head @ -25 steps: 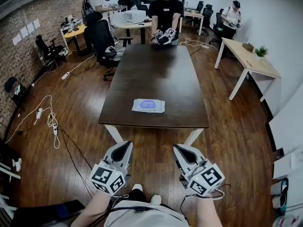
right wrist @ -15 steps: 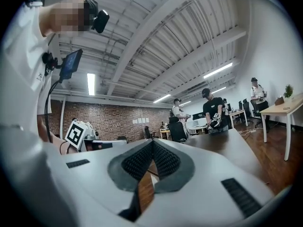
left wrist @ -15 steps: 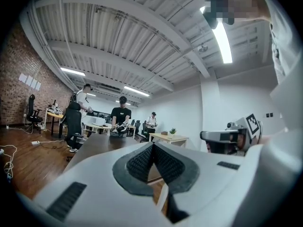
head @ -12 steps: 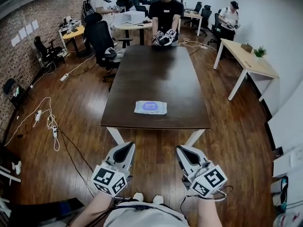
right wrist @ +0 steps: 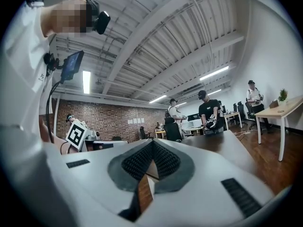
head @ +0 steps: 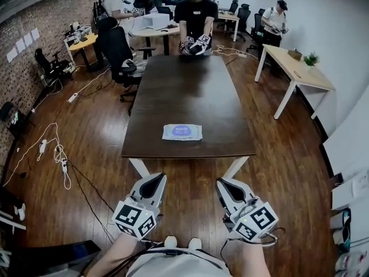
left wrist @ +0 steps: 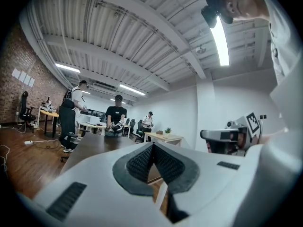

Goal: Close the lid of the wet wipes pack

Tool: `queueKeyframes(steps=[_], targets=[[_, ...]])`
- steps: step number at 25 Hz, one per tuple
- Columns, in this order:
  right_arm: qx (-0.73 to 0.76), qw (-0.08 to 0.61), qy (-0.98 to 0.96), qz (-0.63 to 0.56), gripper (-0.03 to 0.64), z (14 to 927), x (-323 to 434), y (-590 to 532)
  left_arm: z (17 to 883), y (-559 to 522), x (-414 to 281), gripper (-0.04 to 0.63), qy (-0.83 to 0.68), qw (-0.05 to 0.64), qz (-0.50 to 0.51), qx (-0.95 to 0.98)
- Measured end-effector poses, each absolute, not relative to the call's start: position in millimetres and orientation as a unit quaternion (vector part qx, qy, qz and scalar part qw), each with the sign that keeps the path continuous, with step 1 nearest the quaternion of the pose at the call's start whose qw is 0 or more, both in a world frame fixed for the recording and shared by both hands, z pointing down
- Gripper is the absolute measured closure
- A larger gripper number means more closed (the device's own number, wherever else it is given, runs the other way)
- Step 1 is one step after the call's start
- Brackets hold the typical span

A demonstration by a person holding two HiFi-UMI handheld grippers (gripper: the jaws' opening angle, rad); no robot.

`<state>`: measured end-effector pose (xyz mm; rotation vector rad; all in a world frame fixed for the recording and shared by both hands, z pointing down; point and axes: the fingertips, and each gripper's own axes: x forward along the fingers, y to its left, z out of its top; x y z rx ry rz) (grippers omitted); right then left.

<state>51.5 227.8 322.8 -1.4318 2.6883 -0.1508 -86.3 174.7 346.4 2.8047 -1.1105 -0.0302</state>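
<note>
The wet wipes pack (head: 182,132), white with a purple patch on top, lies flat near the front edge of the dark table (head: 190,91). Whether its lid is up I cannot tell from here. My left gripper (head: 156,180) and right gripper (head: 222,184) hang side by side over the wooden floor, short of the table's front edge and apart from the pack. Both are shut with nothing in them. In the left gripper view the left gripper (left wrist: 152,144) has its ribbed pads meeting at the tips. The right gripper (right wrist: 152,142) shows the same in its own view. The pack appears in neither gripper view.
A person (head: 196,13) stands at the table's far end holding a pair of grippers. An office chair (head: 115,48) stands at the far left of the table, a light wooden desk (head: 297,71) to the right. Cables (head: 55,152) lie on the floor at left.
The head view has tipped slightly, so the table sits a little differently in the picture. Both grippers stay shut in the same places, and the pack has not moved.
</note>
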Motion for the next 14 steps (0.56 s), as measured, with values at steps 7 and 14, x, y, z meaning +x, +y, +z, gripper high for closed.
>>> queueKeyframes(steps=[7, 14], targets=[[-0.467, 0.044, 0.882, -0.046, 0.609, 319.8, 47.6, 227.8, 341.3, 176.7, -86.2, 0.594, -0.367, 0.069, -0.006, 0.928], [-0.465, 0.041, 0.883, -0.045, 0.609, 318.2, 46.4, 226.9, 350.1, 176.2, -88.7, 0.594, -0.362, 0.066, -0.011, 0.93]])
